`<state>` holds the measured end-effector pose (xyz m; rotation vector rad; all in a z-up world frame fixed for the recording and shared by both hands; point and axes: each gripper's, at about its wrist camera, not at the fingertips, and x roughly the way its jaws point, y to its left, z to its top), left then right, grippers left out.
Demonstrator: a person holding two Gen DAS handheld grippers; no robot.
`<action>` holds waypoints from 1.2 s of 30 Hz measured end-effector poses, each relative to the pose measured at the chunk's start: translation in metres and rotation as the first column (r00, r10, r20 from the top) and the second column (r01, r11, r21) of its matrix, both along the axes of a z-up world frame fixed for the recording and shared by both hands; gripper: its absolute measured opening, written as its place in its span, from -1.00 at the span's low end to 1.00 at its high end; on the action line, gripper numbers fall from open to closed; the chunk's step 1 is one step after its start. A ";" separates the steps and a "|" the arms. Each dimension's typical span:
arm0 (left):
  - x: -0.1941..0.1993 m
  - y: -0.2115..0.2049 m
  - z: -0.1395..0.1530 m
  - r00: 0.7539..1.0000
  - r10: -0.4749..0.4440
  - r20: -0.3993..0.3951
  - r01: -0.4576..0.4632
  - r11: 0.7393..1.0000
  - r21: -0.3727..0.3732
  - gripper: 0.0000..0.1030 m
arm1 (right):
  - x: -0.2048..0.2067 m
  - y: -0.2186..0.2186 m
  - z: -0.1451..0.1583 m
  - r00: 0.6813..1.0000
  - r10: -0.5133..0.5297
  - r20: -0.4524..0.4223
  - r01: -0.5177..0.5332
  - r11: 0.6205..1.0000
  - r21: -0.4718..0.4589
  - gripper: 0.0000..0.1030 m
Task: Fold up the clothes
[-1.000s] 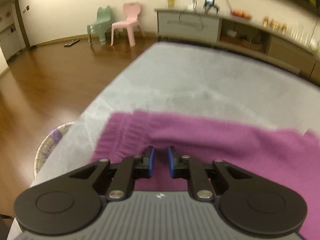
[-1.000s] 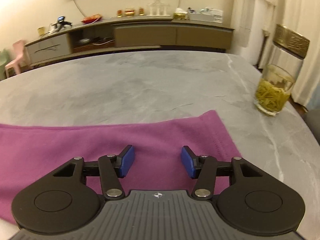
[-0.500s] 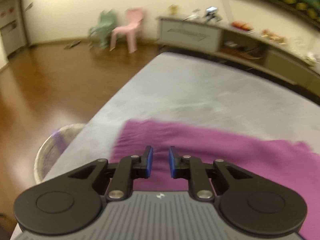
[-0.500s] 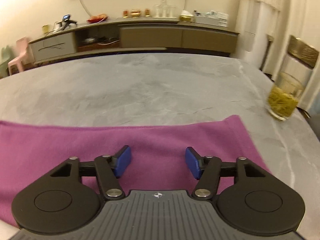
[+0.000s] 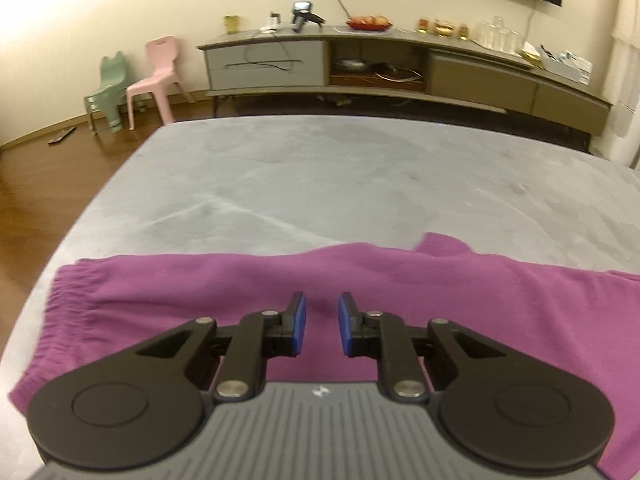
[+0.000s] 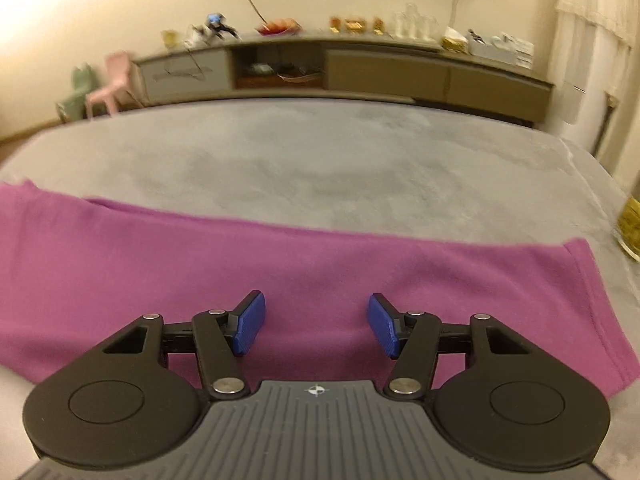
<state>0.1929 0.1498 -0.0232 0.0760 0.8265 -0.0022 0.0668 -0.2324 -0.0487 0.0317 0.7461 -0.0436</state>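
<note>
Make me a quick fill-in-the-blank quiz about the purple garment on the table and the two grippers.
1. The garment is coloured ____.
2. It lies on a grey ____.
3. The fingers set wider apart belong to the ____ gripper.
4. The glass stands near the table's ____ edge in the right wrist view.

Missing words: purple; table; right; right

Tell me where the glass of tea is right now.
The glass of tea shows only in the right wrist view, cut off at the far right edge, standing on the grey table just beyond the purple garment's right end.
</note>
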 end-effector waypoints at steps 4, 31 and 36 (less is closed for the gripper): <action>0.006 -0.020 -0.011 1.000 -0.018 -0.021 0.018 1.000 0.017 -0.65 | -0.011 -0.016 0.009 0.998 -0.052 0.025 0.051 0.999 0.016 0.17; 0.011 -0.037 -0.017 0.999 0.007 -0.044 -0.006 1.000 0.027 -0.71 | -0.086 -0.152 -0.010 0.935 -0.353 0.009 0.352 0.934 0.052 0.68; -0.014 -0.060 0.004 0.997 -0.071 -0.008 0.070 0.995 -0.066 -0.70 | -0.084 -0.138 -0.006 0.954 -0.298 0.024 0.297 0.954 0.043 0.00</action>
